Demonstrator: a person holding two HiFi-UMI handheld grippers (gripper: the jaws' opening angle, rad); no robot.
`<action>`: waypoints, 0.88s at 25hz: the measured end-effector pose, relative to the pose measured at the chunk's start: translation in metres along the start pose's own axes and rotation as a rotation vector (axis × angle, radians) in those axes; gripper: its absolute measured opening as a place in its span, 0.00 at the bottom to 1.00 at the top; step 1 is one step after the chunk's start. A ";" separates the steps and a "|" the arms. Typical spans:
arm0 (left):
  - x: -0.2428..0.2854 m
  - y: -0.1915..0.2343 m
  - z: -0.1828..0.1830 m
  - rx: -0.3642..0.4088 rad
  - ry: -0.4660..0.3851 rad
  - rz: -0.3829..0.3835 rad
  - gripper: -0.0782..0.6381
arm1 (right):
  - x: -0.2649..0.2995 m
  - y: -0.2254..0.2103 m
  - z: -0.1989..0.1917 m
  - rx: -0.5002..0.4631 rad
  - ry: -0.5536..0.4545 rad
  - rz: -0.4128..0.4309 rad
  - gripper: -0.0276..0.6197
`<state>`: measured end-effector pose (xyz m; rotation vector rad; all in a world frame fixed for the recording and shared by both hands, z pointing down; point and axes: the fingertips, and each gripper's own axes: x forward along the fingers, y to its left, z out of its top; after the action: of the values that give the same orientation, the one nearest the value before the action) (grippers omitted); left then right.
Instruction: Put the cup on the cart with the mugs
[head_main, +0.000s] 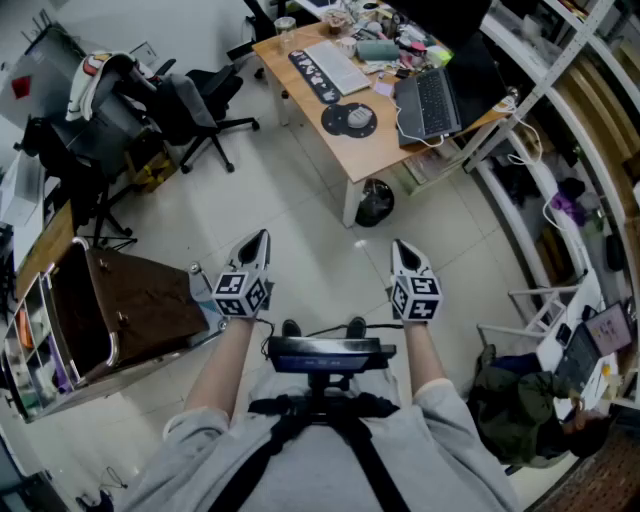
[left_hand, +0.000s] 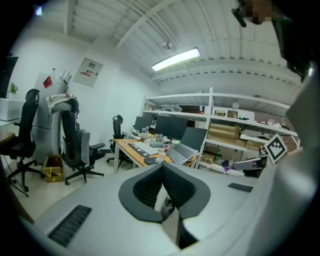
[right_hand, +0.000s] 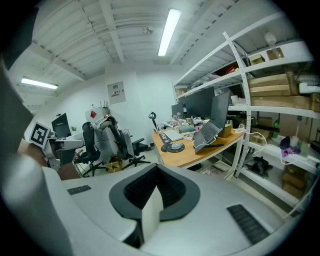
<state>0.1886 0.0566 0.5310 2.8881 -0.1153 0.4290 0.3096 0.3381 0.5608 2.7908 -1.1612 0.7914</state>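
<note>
A clear cup (head_main: 285, 28) stands on the far left corner of the wooden desk (head_main: 370, 150), well ahead of me. The cart (head_main: 130, 305), with a brown top and a metal rail, stands low at my left; its shelves hold small items that I cannot make out as mugs. My left gripper (head_main: 262, 236) and right gripper (head_main: 398, 245) hang side by side over the floor, between the cart and the desk. Both point forward and a little down, shut with nothing in them. The left gripper view shows that gripper's tips (left_hand: 162, 166) together, and the right gripper (right_hand: 156, 167) looks the same in its view.
Office chairs (head_main: 190, 100) stand at the upper left. A black bin (head_main: 375, 203) sits under the desk. Metal shelving (head_main: 560, 100) runs along the right. A seated person (head_main: 520, 410) is at the lower right. A bottle (head_main: 200, 283) stands by the cart's edge.
</note>
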 end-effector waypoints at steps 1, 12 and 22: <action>0.001 -0.005 0.002 0.017 -0.004 0.004 0.12 | -0.002 -0.002 0.003 -0.005 -0.005 0.005 0.06; 0.011 -0.048 0.031 0.105 -0.061 0.040 0.12 | -0.006 -0.034 0.018 -0.040 -0.015 0.069 0.06; 0.057 -0.010 0.053 0.131 -0.042 0.002 0.12 | 0.056 -0.017 0.050 -0.023 -0.024 0.082 0.06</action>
<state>0.2591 0.0518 0.4965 3.0264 -0.1011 0.3903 0.3765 0.3037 0.5461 2.7576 -1.2879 0.7467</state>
